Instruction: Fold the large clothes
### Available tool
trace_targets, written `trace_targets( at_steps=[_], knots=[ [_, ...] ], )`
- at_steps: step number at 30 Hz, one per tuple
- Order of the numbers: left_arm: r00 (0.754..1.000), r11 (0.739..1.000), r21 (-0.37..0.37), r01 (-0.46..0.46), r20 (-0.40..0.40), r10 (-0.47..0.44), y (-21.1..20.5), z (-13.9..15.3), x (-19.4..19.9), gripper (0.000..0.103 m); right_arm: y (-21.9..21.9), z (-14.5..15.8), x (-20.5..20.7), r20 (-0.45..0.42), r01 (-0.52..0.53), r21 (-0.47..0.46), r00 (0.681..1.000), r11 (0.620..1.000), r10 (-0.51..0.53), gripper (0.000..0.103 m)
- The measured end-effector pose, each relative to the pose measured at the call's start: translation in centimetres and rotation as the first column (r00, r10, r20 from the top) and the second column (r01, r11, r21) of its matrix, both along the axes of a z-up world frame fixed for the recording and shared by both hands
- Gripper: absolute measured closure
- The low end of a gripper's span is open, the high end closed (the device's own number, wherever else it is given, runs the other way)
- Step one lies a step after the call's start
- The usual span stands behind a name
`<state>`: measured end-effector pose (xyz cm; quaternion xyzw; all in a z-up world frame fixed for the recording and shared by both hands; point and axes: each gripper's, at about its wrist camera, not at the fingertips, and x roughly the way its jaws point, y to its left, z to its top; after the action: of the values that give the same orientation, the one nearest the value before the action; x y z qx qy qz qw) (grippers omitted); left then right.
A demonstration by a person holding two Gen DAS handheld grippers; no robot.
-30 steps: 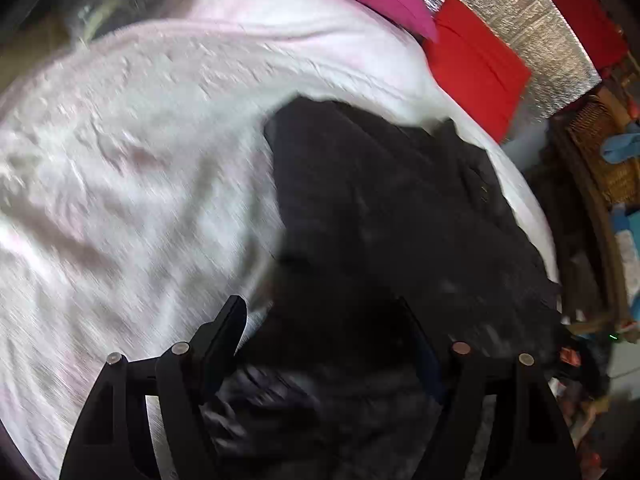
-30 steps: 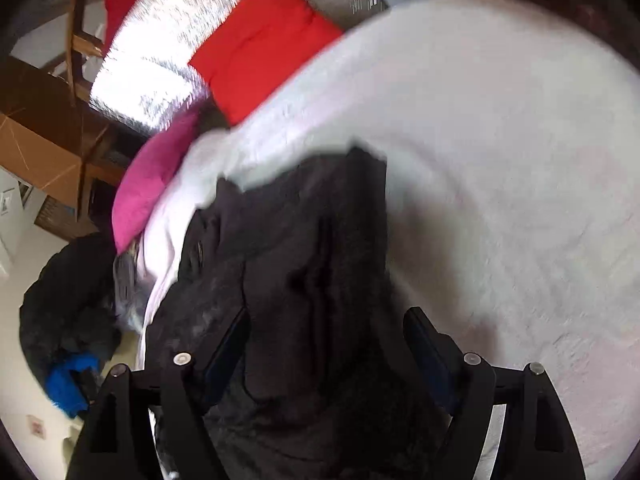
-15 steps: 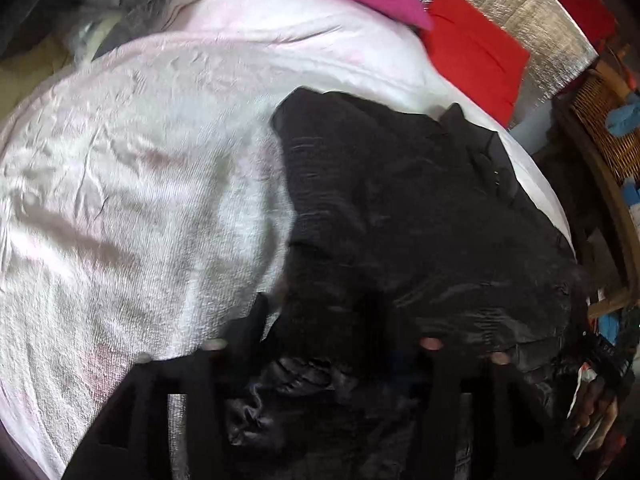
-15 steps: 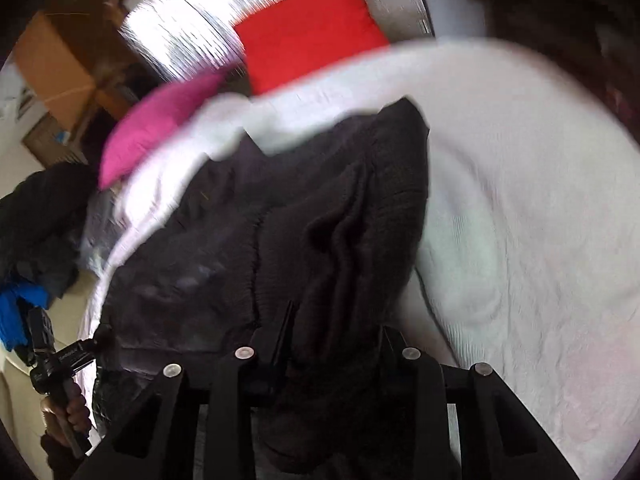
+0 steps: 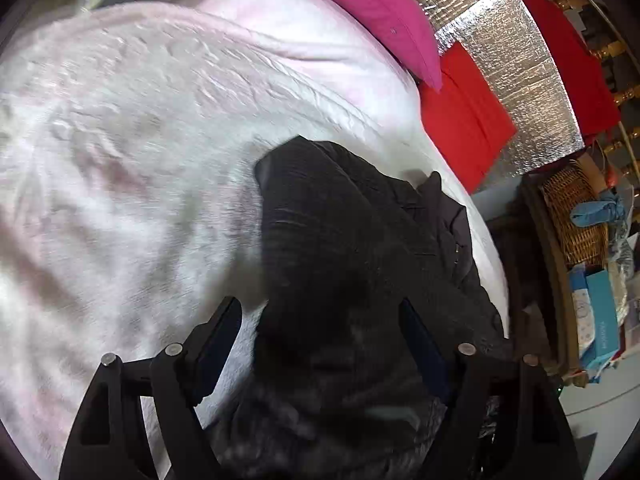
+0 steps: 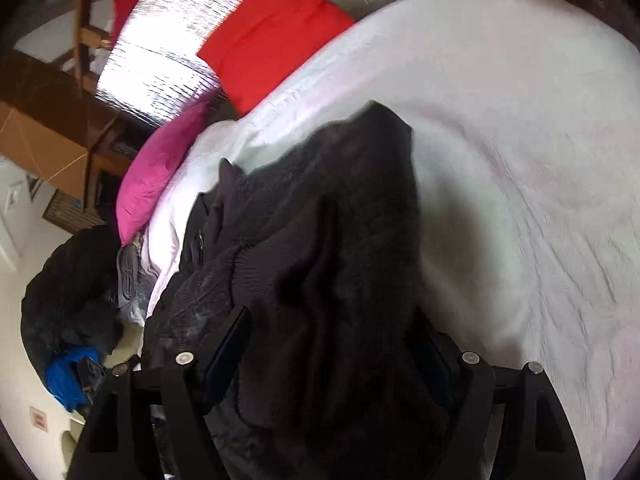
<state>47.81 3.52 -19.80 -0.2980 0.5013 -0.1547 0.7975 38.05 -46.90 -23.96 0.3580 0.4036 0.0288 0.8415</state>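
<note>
**Dark jacket on the bed, both grippers over its near end**

Bed surface: pale pink-white blanket [image 5: 132, 168] covers most of both views, wrinkled, some motion blur.

Left wrist view, left to right: bare blanket, then the dark garment [image 5: 340, 248] bunched lengthwise from mid-frame down to the bottom edge. Magenta pillow [image 5: 372, 12] sits at the head end, red cushion [image 5: 464, 120] just beside it, silver foil panel [image 5: 516, 80] behind. Wicker basket [image 5: 576, 216] far right, off the bed.

Left gripper [image 5: 320, 320]: jaws have just been opening and stand wide apart. Left finger is over blanket, clear of the cloth. Right finger is over dark fabric; contact there I cannot tell. No pinch visible.

Right wrist view, left to right: dark pile with something blue [image 6: 68, 376] on the floor, magenta pillow, then the garment running from the blanket's middle to the bottom edge, bare blanket to its right.

Right gripper [image 6: 328, 340]: jaws have just been opening. A thick fold of the garment fills the gap between the fingers. Whether the pads press on it I cannot tell; the right pad is mostly hidden by cloth.
</note>
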Motion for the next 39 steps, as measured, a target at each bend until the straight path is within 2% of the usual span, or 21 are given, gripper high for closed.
trace_targets(
  at_steps=[1,2,3,5,8,11,18,21,23,27,28,29,30,31,32,34,35,37,39],
  knots=[
    [1.000,1.000,0.007,0.006,0.003,-0.006,-0.4,-0.2,0.4,0.049,0.3,0.1,0.4,-0.013,-0.003,-0.024,1.000,1.000,0.003,0.063],
    [1.000,0.999,0.042,0.014,0.000,-0.014,-1.0,-0.4,0.7,0.061,0.6,0.3,0.5,-0.008,0.002,-0.049,1.000,0.999,-0.003,0.063],
    [1.000,0.996,0.091,0.013,0.018,-0.015,-1.7,-0.5,0.7,0.062,0.7,0.7,0.5,-0.001,0.001,-0.084,1.000,0.996,-0.001,0.064],
    [0.998,0.989,0.147,0.008,0.053,-0.016,-3.1,0.2,0.0,0.071,1.2,1.0,0.9,-0.001,0.005,-0.145,1.000,0.989,-0.005,0.068],
    [0.997,0.986,0.164,-0.014,0.075,0.002,-3.7,0.5,1.0,0.077,1.2,1.4,1.7,0.013,0.018,-0.199,1.000,0.980,-0.016,0.070],
    [0.997,0.986,0.166,-0.026,0.076,0.014,-3.9,0.4,2.3,0.078,1.0,1.6,2.7,0.033,0.036,-0.234,0.999,0.972,-0.029,0.072],
    [0.994,0.977,0.209,-0.032,0.112,0.008,-5.3,0.9,6.4,0.078,0.8,1.6,4.9,0.075,0.064,-0.312,0.996,0.948,-0.043,0.073],
    [0.990,0.966,0.258,-0.032,0.142,-0.005,-6.3,1.0,7.8,0.078,0.8,1.4,5.8,0.089,0.082,-0.328,0.994,0.941,-0.056,0.073],
    [0.988,0.957,0.288,-0.030,0.152,-0.015,-6.8,0.8,8.2,0.078,0.6,1.2,6.6,0.090,0.091,-0.318,0.994,0.944,-0.066,0.073],
    [0.992,0.964,0.262,-0.050,0.121,0.018,-6.9,0.7,8.4,0.069,0.1,1.1,6.8,0.072,0.085,-0.281,0.995,0.956,-0.067,0.072],
    [0.993,0.962,0.267,-0.052,0.113,0.023,-6.8,0.7,8.1,0.061,0.0,1.2,6.6,0.061,0.082,-0.267,0.996,0.960,-0.069,0.069],
    [0.995,0.960,0.274,-0.058,0.095,0.033,-6.4,0.4,7.8,0.048,-0.2,1.3,6.2,0.048,0.086,-0.242,0.996,0.966,-0.076,0.066],
    [0.996,0.965,0.254,-0.060,0.086,0.039,-6.0,0.4,7.2,0.045,-0.5,1.3,5.8,0.018,0.086,-0.210,0.996,0.974,-0.084,0.057],
    [0.995,0.972,0.226,-0.064,0.083,0.047,-5.7,0.4,6.5,0.044,-0.6,1.2,5.6,-0.015,0.078,-0.189,0.996,0.979,-0.083,0.028],
    [0.995,0.978,0.198,-0.072,0.077,0.058,-5.3,0.2,5.4,0.042,-0.6,1.4,5.0,-0.032,0.068,-0.168,0.997,0.983,-0.074,0.020],
    [0.996,0.983,0.168,-0.075,0.066,0.064,-4.9,0.1,3.4,0.041,-0.4,2.0,3.0,-0.052,0.066,-0.183,0.996,0.981,-0.076,0.020],
    [0.997,0.983,0.174,-0.065,0.057,0.056,-4.8,0.1,2.4,0.041,-0.4,2.0,2.0,-0.071,0.069,-0.183,0.994,0.981,-0.083,0.020],
    [0.998,0.980,0.194,-0.047,0.049,0.038,-4.9,1.0,1.2,0.040,-0.9,1.7,-0.3,-0.087,0.076,-0.119,0.992,0.990,-0.087,0.020],
    [0.998,0.974,0.222,-0.045,0.049,0.035,-4.1,1.3,-1.0,0.034,-1.0,1.7,-3.5,-0.070,0.097,-0.104,0.992,0.990,-0.105,0.020]
  ],
)
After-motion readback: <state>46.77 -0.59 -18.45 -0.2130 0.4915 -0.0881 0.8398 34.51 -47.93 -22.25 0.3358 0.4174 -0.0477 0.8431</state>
